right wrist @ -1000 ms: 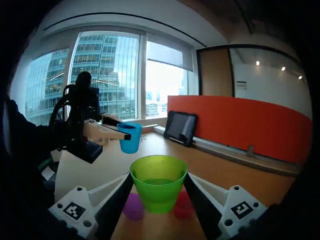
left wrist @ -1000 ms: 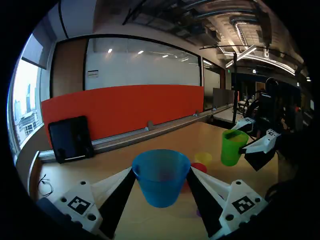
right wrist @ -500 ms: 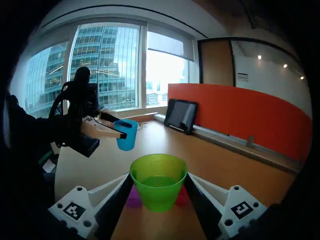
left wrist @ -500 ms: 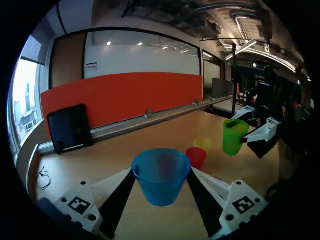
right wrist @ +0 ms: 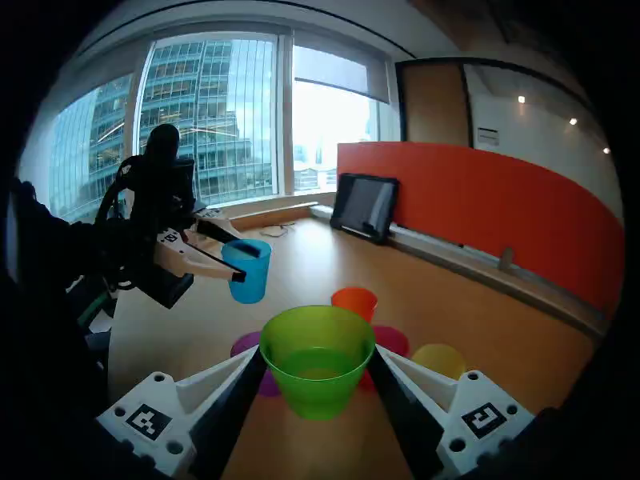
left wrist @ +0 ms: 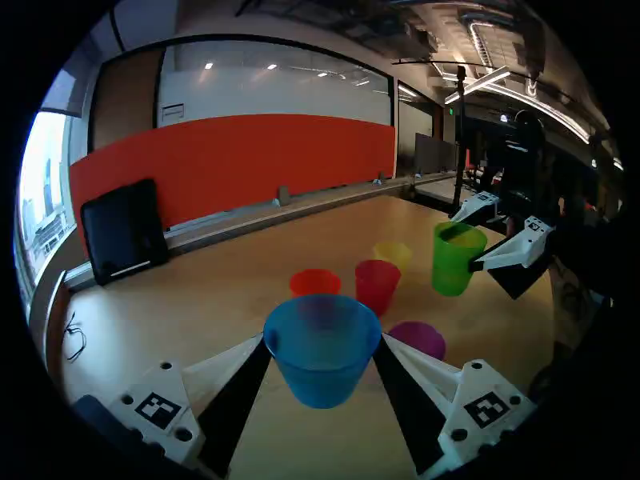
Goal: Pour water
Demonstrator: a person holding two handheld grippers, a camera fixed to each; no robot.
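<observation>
The water [right wrist: 318, 373] lay low in the green cup [right wrist: 318, 402], which stood upright in the air above the bench [left wrist: 200, 296], pinched at its sides between both fingers of the right claw [right wrist: 318, 358], the claw closed just to the cup's width. Off to its side and higher, the blue cup [left wrist: 322, 364] was likewise upright and clear of the bench, gripped on both sides by the left claw [left wrist: 322, 346], closed to the same degree; whether anything was in it could not be told. The two held cups were well apart, with no rim tilted towards the other. Beneath and between them four smaller cups stood on the bench, well in from its far edge: an orange cup [left wrist: 314, 282], a red cup [left wrist: 376, 284] just beside it, a yellow cup [left wrist: 394, 256] behind the red one, and a purple cup [left wrist: 418, 338] nearest the left claw. Along the far edge ran an orange partition [left wrist: 240, 160], and a dark tablet [left wrist: 124, 232] leaned against it near the bench's corner by the windows [right wrist: 208, 120], with a thin cable [left wrist: 72, 346] lying at that side edge
</observation>
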